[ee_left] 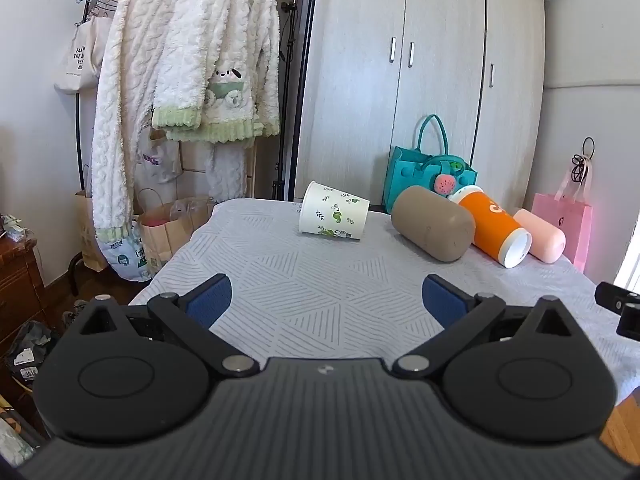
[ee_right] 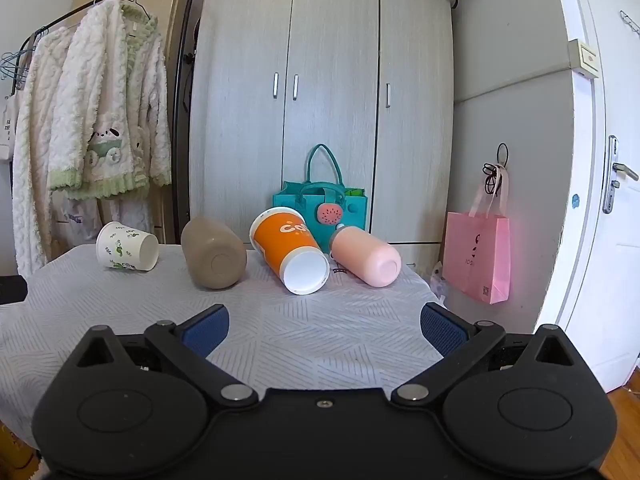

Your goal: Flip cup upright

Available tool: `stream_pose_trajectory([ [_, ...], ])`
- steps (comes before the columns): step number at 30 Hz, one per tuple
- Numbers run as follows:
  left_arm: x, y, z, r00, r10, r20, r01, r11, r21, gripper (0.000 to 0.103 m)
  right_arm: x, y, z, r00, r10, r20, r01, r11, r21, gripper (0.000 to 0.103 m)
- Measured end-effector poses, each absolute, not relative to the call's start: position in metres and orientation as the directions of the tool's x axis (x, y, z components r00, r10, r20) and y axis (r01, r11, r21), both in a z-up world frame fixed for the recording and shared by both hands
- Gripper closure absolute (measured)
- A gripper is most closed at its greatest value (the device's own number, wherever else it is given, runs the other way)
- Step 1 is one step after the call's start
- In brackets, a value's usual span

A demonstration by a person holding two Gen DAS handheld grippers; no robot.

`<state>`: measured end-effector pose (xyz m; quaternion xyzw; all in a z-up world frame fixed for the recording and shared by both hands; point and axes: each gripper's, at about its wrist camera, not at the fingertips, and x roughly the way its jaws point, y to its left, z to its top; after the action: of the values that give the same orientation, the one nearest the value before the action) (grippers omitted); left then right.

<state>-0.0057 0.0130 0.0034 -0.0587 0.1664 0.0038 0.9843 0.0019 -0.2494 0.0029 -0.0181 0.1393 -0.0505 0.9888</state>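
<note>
Four cups lie on their sides along the far part of the table: a white paper cup with green leaf print, a tan cup, an orange cup with a white base, and a pink cup. My left gripper is open and empty, above the near part of the table, well short of the cups. My right gripper is open and empty, also short of the cups. A black part of the right gripper shows at the left wrist view's right edge.
A grey patterned cloth covers the table. A teal bag stands behind the cups, in front of a wardrobe. A clothes rack with fleece robes and paper bags stand at the left. A pink bag hangs by the door at the right.
</note>
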Motion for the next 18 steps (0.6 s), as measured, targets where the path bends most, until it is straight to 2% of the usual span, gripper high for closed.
stream_pose_trajectory([
  [18,-0.0050,0.0132,0.0040,0.942,0.003,-0.337,-0.040,0.994,-0.102,0.000,0.0029,-0.2528,0.0001,0.955,-0.108,-0.277,0.098,0.994,-0.049,0.000],
])
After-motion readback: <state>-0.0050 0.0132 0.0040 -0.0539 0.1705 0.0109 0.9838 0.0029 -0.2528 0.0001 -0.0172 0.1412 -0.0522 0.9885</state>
